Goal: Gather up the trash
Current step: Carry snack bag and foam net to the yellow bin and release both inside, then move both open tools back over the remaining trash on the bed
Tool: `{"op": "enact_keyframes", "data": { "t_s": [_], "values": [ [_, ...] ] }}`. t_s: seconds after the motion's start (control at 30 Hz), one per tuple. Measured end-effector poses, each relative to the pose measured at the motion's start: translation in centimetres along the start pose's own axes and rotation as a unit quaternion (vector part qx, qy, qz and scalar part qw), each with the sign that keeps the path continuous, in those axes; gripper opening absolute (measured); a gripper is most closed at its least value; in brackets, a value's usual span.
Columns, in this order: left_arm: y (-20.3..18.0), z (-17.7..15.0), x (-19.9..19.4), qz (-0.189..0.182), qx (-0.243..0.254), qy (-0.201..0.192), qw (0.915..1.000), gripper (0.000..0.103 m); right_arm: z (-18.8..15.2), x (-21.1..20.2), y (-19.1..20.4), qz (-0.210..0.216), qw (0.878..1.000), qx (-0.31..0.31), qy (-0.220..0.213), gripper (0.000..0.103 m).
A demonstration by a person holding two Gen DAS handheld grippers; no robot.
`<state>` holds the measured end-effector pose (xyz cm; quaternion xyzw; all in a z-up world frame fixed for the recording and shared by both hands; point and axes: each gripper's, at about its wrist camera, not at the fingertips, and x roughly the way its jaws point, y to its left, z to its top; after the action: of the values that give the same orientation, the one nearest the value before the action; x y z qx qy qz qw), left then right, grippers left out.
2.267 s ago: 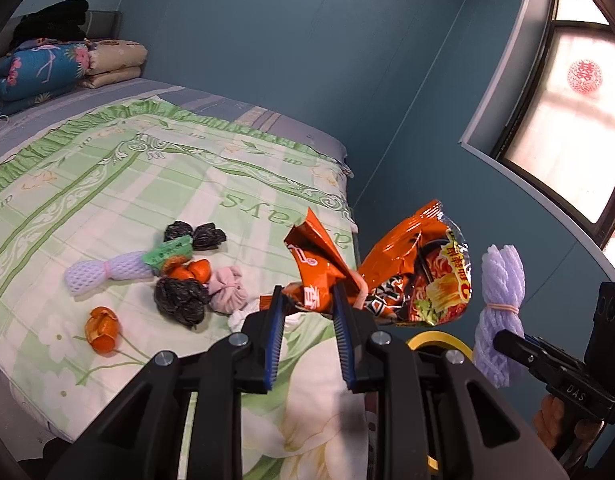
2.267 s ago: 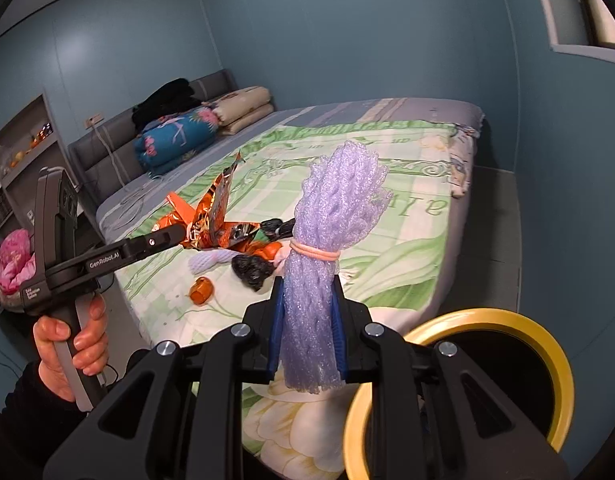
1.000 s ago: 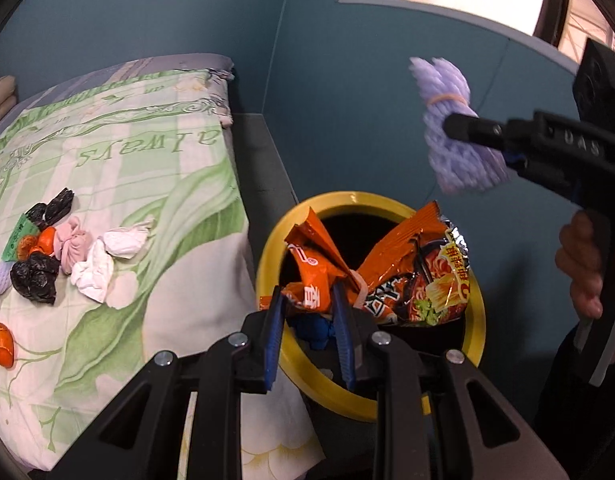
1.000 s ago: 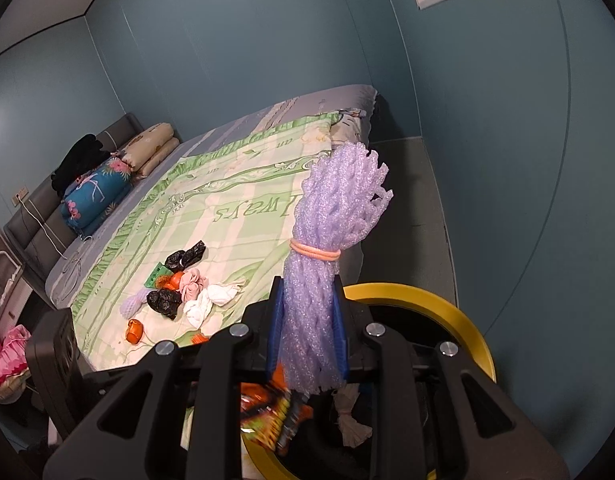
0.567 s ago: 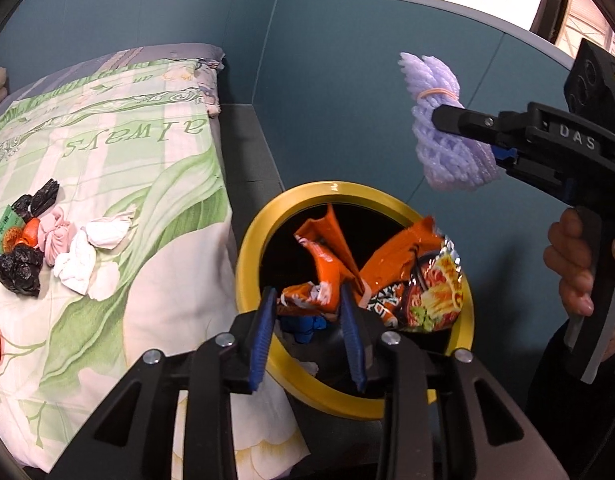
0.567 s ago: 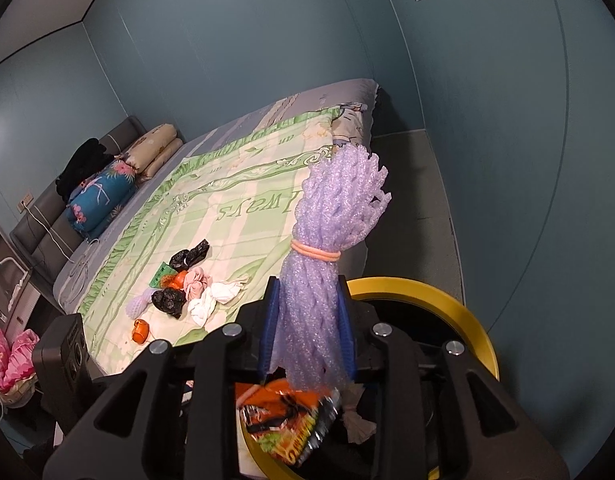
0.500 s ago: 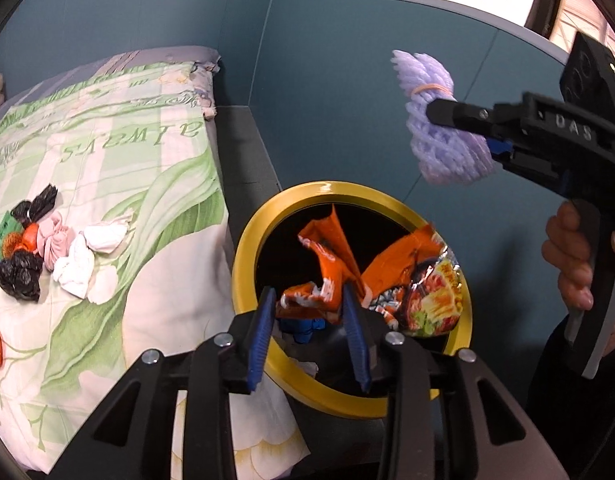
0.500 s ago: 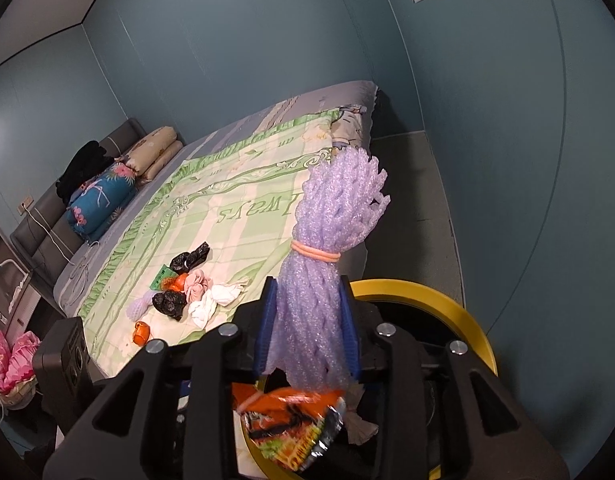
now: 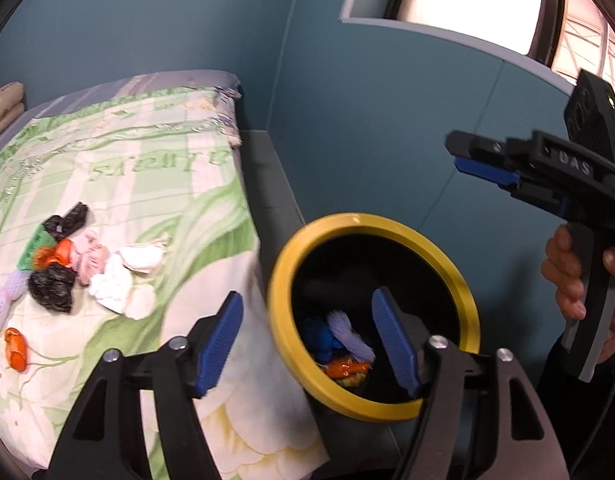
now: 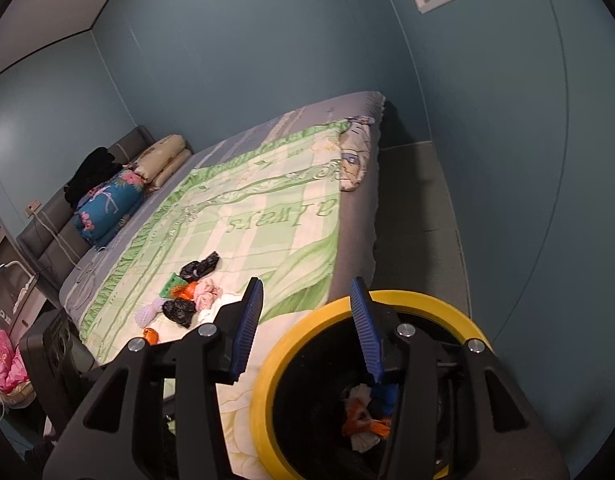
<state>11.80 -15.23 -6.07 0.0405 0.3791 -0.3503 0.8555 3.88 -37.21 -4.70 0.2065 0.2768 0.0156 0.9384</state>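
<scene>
The black bin with a yellow rim (image 9: 359,220) stands on the floor beside the bed. In it lie the orange snack wrapper (image 9: 345,370), the purple foam net (image 9: 349,336) and something blue. My left gripper (image 9: 307,340) hangs over the bin's near edge, its jaws opening with nothing between them. My right gripper (image 10: 307,328) is also above the yellow rim (image 10: 263,380), jaws opening and empty, with the orange wrapper (image 10: 361,420) below it. In the left wrist view the right gripper (image 9: 467,156) is held up at the right by a hand (image 9: 567,276).
A pile of trash (image 9: 67,268) lies on the green bedspread: black bags, pink and white wads, a green scrap, and an orange piece (image 9: 15,348) apart from it. The same trash pile (image 10: 187,296) shows left of the bin. Blue walls stand close behind the bin.
Both grippers have opened. The orange wrapper left the left gripper and the purple net left the right one; both now lie in the bin. The left gripper rose slightly.
</scene>
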Motion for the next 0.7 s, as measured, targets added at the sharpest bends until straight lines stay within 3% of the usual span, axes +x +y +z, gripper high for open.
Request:
{"op": "enact_keyframes", "data": {
  "t_s": [0.4, 0.7],
  "values": [
    [6.0, 0.6, -5.1, 0.07, -0.049, -0.058, 0.9946, 0.08, 0.8, 1.3, 6.3, 0.062, 0.996, -0.06, -0.006, 0.063],
    [12.4, -0.6, -9.0, 0.129, -0.107, -0.09, 0.9817, 0.083, 0.8, 4.5, 11.6, 0.098, 0.99, -0.102, 0.011, 0.067]
  ]
}}
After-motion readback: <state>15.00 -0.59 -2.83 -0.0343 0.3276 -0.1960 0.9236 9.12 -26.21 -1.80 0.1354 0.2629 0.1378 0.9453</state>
